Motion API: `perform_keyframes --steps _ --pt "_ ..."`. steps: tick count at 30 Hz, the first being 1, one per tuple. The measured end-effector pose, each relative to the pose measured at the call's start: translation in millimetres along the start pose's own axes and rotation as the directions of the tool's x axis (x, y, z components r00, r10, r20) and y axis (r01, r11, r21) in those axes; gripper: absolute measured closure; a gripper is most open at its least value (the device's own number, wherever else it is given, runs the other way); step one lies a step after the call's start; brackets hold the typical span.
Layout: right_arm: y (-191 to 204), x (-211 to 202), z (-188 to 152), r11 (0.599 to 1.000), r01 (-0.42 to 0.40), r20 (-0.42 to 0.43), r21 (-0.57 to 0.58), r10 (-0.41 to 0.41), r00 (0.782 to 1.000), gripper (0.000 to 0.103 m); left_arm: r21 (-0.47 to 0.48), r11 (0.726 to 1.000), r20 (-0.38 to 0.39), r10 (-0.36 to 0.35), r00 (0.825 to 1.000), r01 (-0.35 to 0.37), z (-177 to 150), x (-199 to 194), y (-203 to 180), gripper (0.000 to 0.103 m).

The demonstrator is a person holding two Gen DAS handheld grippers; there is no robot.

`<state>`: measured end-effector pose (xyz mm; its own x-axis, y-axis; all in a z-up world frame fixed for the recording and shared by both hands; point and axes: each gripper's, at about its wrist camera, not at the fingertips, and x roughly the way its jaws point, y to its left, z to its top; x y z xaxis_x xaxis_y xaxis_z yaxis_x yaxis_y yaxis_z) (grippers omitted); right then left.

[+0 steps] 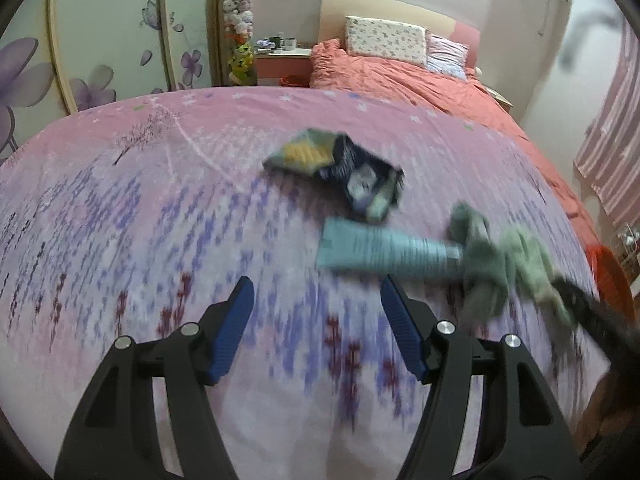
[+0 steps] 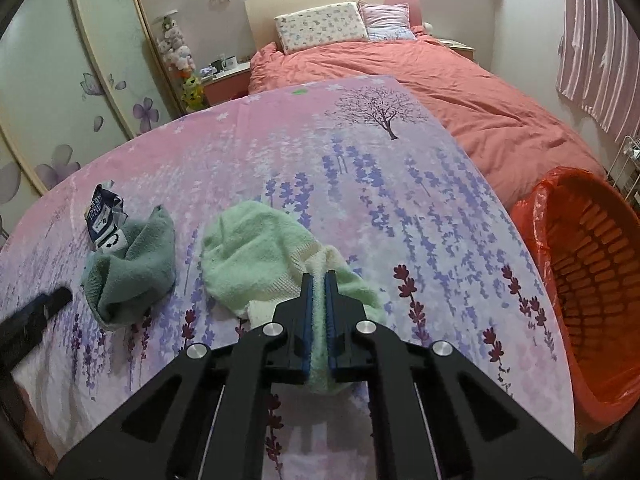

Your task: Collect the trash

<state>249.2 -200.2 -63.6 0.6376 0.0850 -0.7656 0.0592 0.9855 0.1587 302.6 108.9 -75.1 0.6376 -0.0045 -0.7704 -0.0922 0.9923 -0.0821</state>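
Observation:
My right gripper [image 2: 319, 280] is shut on a light green towel [image 2: 256, 264] that lies on the pink floral sheet [image 2: 360, 160]. A darker green cloth [image 2: 132, 268] sits to its left, partly over a dark snack wrapper [image 2: 104, 216]. In the blurred left wrist view my left gripper [image 1: 318, 290] is open and empty above the sheet. Ahead of it lie a pale blue tube [image 1: 388, 252], the dark wrapper [image 1: 368, 184], a yellow-green packet [image 1: 304, 152] and the green cloths [image 1: 504, 268]. The right gripper's dark finger [image 1: 580, 304] shows at the cloths.
An orange basket lined with an orange bag [image 2: 588, 280] stands at the sheet's right edge. A bed with a coral duvet [image 2: 460, 92] and pillows lies behind. Wardrobe doors [image 2: 60, 80] and a nightstand [image 2: 224, 76] are at the left.

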Motion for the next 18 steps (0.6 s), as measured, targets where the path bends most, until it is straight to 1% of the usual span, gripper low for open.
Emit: perform_keyframes --steps 5,8,9,12,14,16,17,18 --pt "5.0 0.1 1.3 1.000 0.017 -0.001 -0.014 -0.017 1.000 0.097 -0.025 1.000 0.002 0.009 1.000 -0.009 42.8 20.9 -6.5 0.038" --pt "6.8 0.9 0.9 1.000 0.016 -0.001 -0.012 -0.016 1.000 0.097 -0.013 0.999 -0.010 0.030 1.000 -0.030 63.6 39.0 -18.1 0.029" --pt "7.5 0.3 0.3 1.000 0.015 -0.001 -0.011 -0.015 1.000 0.097 -0.011 0.999 -0.016 0.038 0.999 -0.038 67.0 43.7 -20.9 0.028" --pt "7.1 0.3 -0.2 1.000 0.010 -0.001 -0.007 -0.010 1.000 0.097 -0.018 0.998 -0.065 0.064 0.996 -0.065 76.9 64.8 -24.4 0.028" --pt "7.3 0.0 -0.4 1.000 0.016 -0.001 -0.012 -0.016 1.000 0.097 -0.048 0.996 -0.089 0.065 0.994 -0.070 81.9 75.5 -21.4 0.028" --pt "8.3 0.4 -0.1 1.000 0.024 -0.001 -0.018 -0.024 1.000 0.097 -0.082 0.994 -0.109 0.060 0.992 -0.069 86.0 84.3 -15.7 0.028" --pt "8.7 0.5 -0.2 0.999 0.027 -0.001 -0.021 -0.027 1.000 0.097 -0.095 0.993 -0.119 0.054 0.991 -0.065 86.6 88.3 -13.2 0.032" --pt "8.7 0.0 0.0 0.999 0.028 -0.001 -0.021 -0.028 1.000 0.097 -0.098 0.993 -0.112 0.059 0.992 -0.070 87.4 89.9 -11.8 0.038"
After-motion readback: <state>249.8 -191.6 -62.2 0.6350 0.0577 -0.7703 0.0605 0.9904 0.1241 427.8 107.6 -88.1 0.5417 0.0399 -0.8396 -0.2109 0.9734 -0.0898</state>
